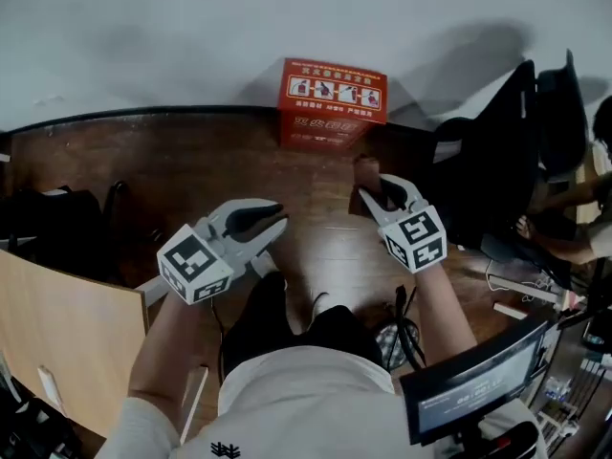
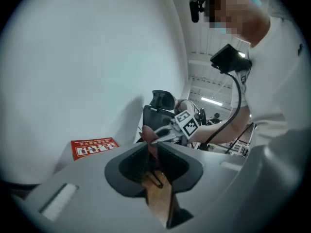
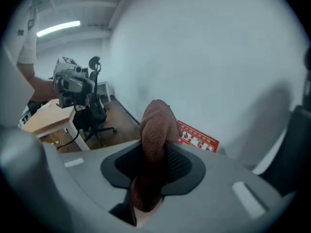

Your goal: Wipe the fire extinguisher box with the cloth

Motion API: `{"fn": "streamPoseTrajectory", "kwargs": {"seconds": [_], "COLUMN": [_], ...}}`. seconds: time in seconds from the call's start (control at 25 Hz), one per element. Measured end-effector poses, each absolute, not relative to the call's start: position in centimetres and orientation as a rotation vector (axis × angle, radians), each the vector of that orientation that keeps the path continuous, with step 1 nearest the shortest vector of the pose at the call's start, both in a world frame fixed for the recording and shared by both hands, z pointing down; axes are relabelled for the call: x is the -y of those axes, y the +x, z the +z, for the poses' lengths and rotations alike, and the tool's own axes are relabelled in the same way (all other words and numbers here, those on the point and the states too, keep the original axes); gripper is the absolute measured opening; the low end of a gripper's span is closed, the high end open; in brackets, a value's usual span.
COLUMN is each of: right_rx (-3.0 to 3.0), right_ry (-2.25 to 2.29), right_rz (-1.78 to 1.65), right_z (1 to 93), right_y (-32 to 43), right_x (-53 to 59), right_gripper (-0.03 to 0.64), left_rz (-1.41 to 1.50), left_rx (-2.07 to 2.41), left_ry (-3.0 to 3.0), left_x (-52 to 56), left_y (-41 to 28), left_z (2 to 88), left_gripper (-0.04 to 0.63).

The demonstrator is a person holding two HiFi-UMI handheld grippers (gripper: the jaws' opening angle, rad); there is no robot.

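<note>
The red fire extinguisher box (image 1: pixel 332 103) stands on the wooden floor (image 1: pixel 191 170), backed against the white wall (image 1: pixel 191 36). The right gripper (image 1: pixel 375 191) is clamped on the brown cloth (image 1: pixel 366 168) — a bunched wad poking past its tips — held near the box's front, apart from it. The left gripper (image 1: pixel 271 220), its jaws together with nothing between them, hangs farther from the box and off to its left.

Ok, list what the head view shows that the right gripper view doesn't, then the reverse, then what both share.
Head view only: the person's dark trousers and a black-framed screen. Right gripper view only: a ceiling strip light, and the right gripper's jaws seen close, shut on the reddish-brown knitted cloth. Both: that cloth, the red fire extinguisher box, the white wall and the wooden floor.
</note>
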State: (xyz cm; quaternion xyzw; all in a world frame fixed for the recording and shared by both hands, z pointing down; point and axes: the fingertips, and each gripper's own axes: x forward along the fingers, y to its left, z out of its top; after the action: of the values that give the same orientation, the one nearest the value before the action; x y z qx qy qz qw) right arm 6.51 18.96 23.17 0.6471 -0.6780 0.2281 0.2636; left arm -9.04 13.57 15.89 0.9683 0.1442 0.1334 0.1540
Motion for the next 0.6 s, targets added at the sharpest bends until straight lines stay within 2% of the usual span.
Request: {"fn": "streamPoseTrajectory", "kwargs": {"seconds": [0.36,0.6], "right_rx": [1.883,1.872], "right_ry": [2.029,2.133], "right_rz": [0.711,0.639], "right_z": [17.3,13.5], "right_y": [3.2,1.5], "right_x": [-42.2,-48.8], "right_gripper": [0.114,0.114], "left_rz": [0.426,0.505], "left_rx": [-0.392,-0.495], "left_ry": [2.791,2.837], "left_x": [-29.3,-36.9], "left_y": [-9.2,-10.8], "left_z": [11.3,8.5], "left_gripper": [0.061,0.061]}}
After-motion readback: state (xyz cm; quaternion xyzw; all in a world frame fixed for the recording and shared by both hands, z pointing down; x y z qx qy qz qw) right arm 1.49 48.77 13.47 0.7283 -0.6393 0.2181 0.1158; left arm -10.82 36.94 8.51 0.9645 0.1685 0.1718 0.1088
